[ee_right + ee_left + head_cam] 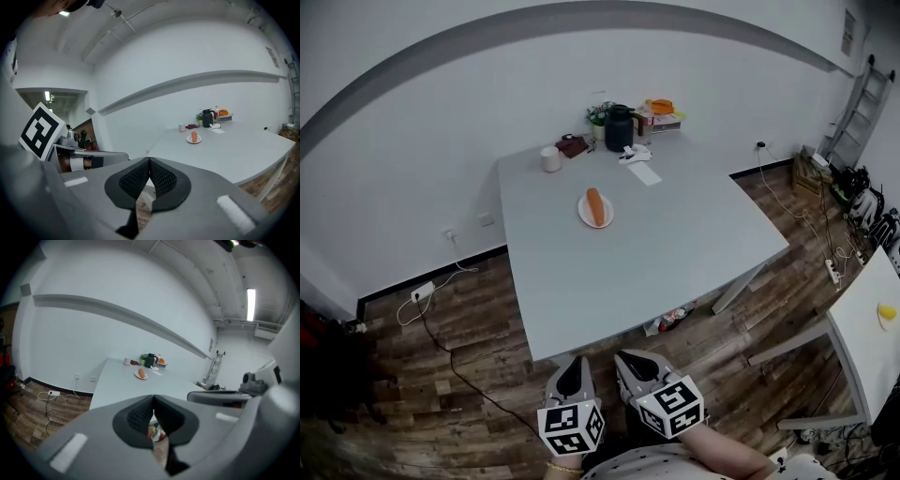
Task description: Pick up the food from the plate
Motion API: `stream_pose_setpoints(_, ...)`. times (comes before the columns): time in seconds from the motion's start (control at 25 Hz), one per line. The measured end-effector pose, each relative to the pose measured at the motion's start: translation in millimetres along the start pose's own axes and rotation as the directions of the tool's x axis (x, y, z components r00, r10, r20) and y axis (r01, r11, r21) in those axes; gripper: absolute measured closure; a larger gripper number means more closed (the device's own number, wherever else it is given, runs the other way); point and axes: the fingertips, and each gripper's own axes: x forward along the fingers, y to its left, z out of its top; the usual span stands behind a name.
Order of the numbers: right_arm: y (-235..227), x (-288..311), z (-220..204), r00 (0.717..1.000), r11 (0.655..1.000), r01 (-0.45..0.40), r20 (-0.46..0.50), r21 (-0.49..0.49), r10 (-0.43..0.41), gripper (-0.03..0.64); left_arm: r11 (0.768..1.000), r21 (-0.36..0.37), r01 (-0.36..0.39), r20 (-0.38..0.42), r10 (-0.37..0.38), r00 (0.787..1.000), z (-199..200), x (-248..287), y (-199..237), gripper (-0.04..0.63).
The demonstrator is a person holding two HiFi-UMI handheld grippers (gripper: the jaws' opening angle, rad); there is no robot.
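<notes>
Left gripper (573, 373) and right gripper (636, 367): held side by side close to the body, short of the grey rectangular table (675, 253), likely a ready position before the reach. Both pairs of jaws are closed together, nothing between them. The holding hands are cut off below. The elongated orange food item (595, 206) lies on the small round white plate (584, 217) mid-table, well apart from both. Clutter beside the dark jug (619, 128) is too small to identify
</notes>
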Motion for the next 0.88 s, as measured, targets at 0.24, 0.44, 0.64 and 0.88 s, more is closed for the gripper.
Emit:
stream_pose_setpoints(0.24,-64,68,33,1.0,0.999,-0.003,-0.008,-0.044,0.003,0.603,1.0,0.009,-0.011,-0.002,0.011,1.0,34,86,17,0.588)
stream_pose_setpoints(0.44,-122,130,76,0.999,0.998,-0.03,-0.045,-0.052,0.028,0.555,1.0,0.007,-0.017,0.015,0.017,1.0,83,163,26,0.588)
stream_pose_setpoints(0.64,-174,193,103,0.992,0.995,-0.059,-0.112,-0.076,0.05,0.498,1.0,0.007,-0.021,0.015,0.021,1.0,120,234,36,0.588)
stream_pose_setpoints(0.88,-228,268,109,0.973,0.995,-0.067,-0.225,-0.07,0.05,0.451,0.999,0.011,-0.048,-0.003,0.048,0.999,147,297,53,0.588)
